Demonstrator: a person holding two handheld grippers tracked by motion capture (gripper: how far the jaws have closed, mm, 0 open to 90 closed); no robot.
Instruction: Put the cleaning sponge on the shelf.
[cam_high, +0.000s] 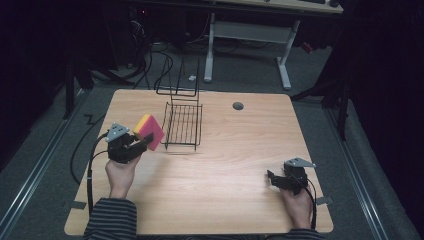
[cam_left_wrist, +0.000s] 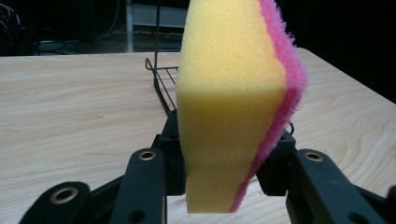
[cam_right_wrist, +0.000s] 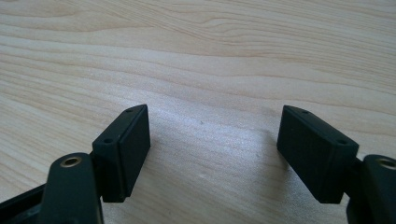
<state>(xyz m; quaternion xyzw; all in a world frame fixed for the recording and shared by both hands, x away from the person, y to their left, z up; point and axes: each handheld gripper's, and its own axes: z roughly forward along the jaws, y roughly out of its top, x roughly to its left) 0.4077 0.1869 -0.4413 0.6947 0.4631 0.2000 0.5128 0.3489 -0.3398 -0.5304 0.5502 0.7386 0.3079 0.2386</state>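
A yellow sponge with a pink scrub side (cam_high: 149, 131) is held above the left part of the wooden table (cam_high: 225, 165). My left gripper (cam_high: 141, 144) is shut on the sponge (cam_left_wrist: 229, 107), which stands on edge between the jaws, pink layer to the right. Just right of it stands a black wire rack (cam_high: 183, 120), part of which (cam_left_wrist: 161, 84) shows behind the sponge. My right gripper (cam_high: 274, 179) rests near the table's front right, open, its jaws (cam_right_wrist: 215, 154) spread over bare wood with nothing between them.
A round grey grommet hole (cam_high: 238, 106) sits at the table's back centre. A white desk frame (cam_high: 250, 45) and cables lie on the floor beyond the table. The person's striped sleeves enter at the bottom edge.
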